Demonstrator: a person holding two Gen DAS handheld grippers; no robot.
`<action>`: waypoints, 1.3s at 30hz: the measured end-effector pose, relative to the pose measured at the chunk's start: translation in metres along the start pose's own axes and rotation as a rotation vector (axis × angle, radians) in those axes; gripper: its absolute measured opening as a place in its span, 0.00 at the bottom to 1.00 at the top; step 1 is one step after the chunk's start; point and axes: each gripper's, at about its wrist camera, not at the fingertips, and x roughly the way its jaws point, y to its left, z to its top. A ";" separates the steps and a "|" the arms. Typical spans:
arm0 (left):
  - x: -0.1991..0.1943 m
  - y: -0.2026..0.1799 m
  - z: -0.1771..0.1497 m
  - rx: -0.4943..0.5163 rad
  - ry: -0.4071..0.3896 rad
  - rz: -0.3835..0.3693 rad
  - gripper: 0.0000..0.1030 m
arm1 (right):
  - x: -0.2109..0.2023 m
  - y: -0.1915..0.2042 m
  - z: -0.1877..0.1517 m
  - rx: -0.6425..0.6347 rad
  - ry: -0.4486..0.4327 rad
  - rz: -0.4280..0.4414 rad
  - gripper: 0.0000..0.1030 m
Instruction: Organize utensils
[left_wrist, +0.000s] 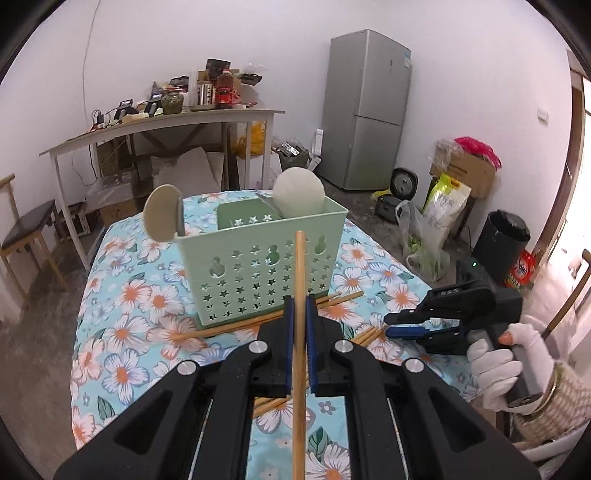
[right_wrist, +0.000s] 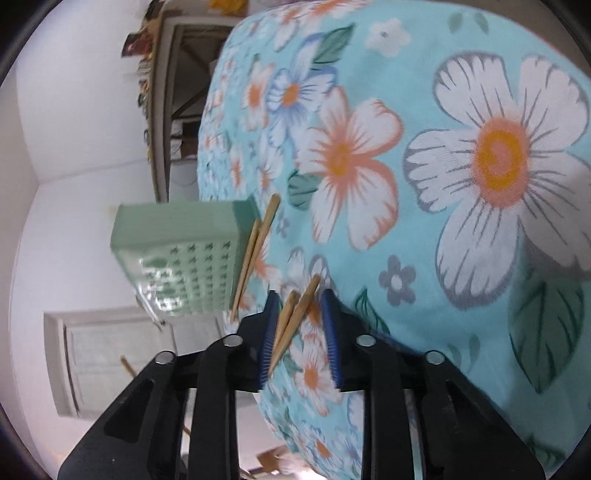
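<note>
My left gripper is shut on a wooden chopstick, held upright just in front of the green perforated utensil basket. The basket holds a beige spoon and a pale round ladle. Several more chopsticks lie on the floral tablecloth at the basket's base. My right gripper is turned sideways at the table's right. In the right wrist view it is open, with a pair of chopsticks lying between its fingers. The basket is to the left there.
Behind the table stand a cluttered white desk, a grey fridge, bags and boxes on the floor, a black bin and a stool at the left.
</note>
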 end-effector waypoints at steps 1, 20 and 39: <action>-0.001 0.003 -0.001 -0.007 -0.001 -0.002 0.05 | 0.000 -0.002 0.001 0.015 -0.005 0.007 0.18; -0.018 0.018 0.005 -0.073 -0.058 0.001 0.05 | -0.054 0.068 -0.027 -0.336 -0.168 -0.002 0.03; -0.037 0.063 0.111 -0.366 -0.389 -0.092 0.05 | -0.094 0.203 -0.073 -0.837 -0.306 0.035 0.03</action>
